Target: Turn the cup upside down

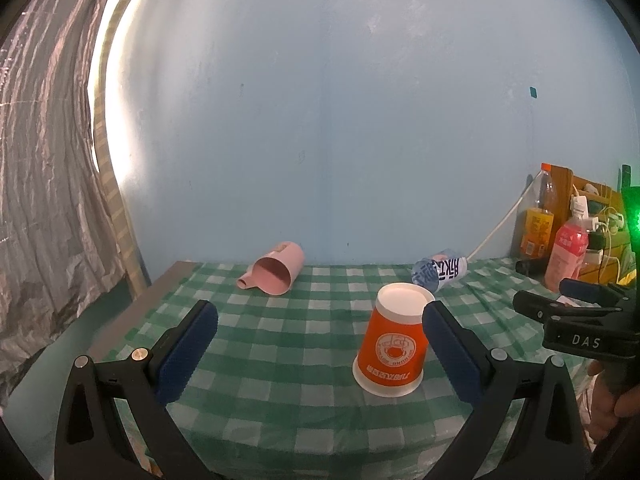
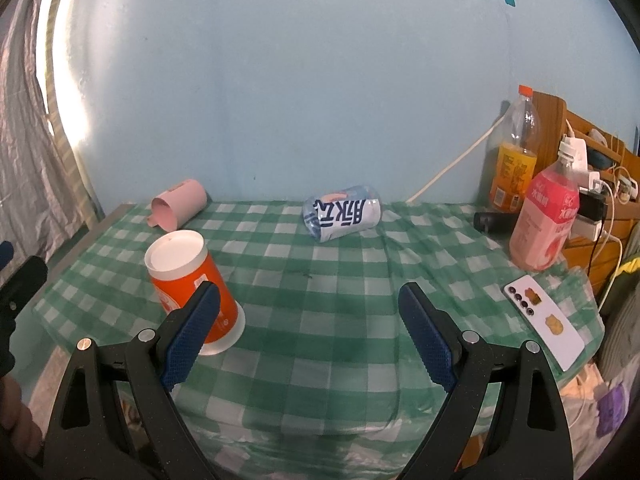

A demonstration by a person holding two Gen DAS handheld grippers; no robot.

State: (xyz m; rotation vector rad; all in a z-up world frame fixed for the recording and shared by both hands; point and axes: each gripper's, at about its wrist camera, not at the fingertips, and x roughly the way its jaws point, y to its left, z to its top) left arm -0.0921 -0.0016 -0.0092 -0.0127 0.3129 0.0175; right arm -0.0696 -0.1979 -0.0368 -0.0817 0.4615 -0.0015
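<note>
Cup [image 1: 394,344] stands inverted on checked cloth [image 1: 280,360], partly hidden by left gripper [image 1: 320,354]; both grippers' jaws wide, empty.

- A lived-in room of a home, most likely a bedroom or dorm corner.
- A pale blue painted wall [image 2: 320,80], scuffed and marked, stands behind the table [image 2: 320,280], which wears a green-and-white checked cloth.
- A crinkled silvery curtain [image 1: 40,160] hangs at the left beside a bright window strip.
- A wooden shelf unit [image 2: 576,136] at the right holds white chargers and tangled cables.
- Personal clutter lies about: a tall clear bottle of orange drink [image 2: 514,152], a pink drink bottle [image 2: 546,220], a white smartphone [image 2: 544,326] lying face down, and a pink plastic mug [image 2: 178,204] tipped on its side.
</note>
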